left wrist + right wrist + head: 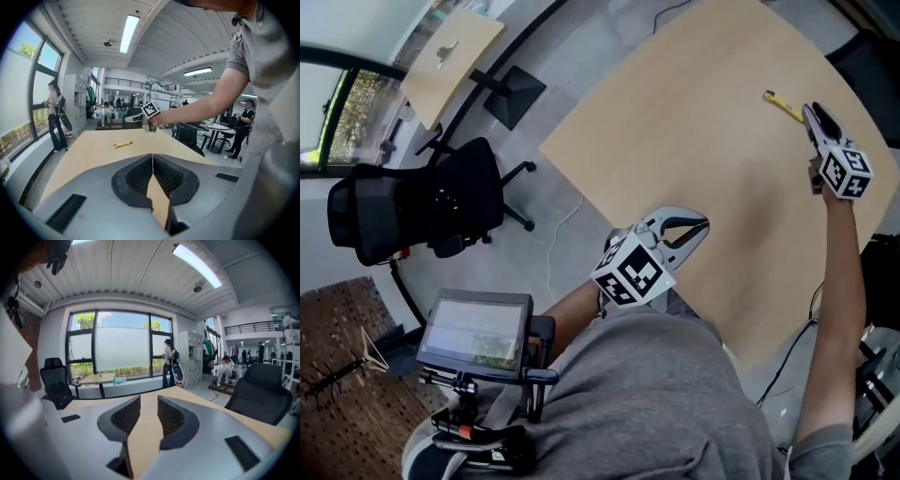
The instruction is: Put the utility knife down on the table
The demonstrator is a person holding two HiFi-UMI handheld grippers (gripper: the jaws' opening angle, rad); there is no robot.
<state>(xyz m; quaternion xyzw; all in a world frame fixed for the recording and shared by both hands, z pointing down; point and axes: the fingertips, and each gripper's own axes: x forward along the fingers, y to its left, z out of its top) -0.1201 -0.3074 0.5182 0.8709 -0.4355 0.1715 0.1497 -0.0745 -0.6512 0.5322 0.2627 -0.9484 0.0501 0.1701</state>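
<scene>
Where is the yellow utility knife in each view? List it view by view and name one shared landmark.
Head view: the utility knife lies flat at the upper right, on the table.
Left gripper view: the knife lies left of centre, further along the table.
Right gripper view: not in it.
Shared landmark: the light wooden table, which also shows in the right gripper view.

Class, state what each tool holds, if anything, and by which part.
Nothing is held. Left tool shut, right tool open, both empty; the utility knife lies on the table.
</scene>
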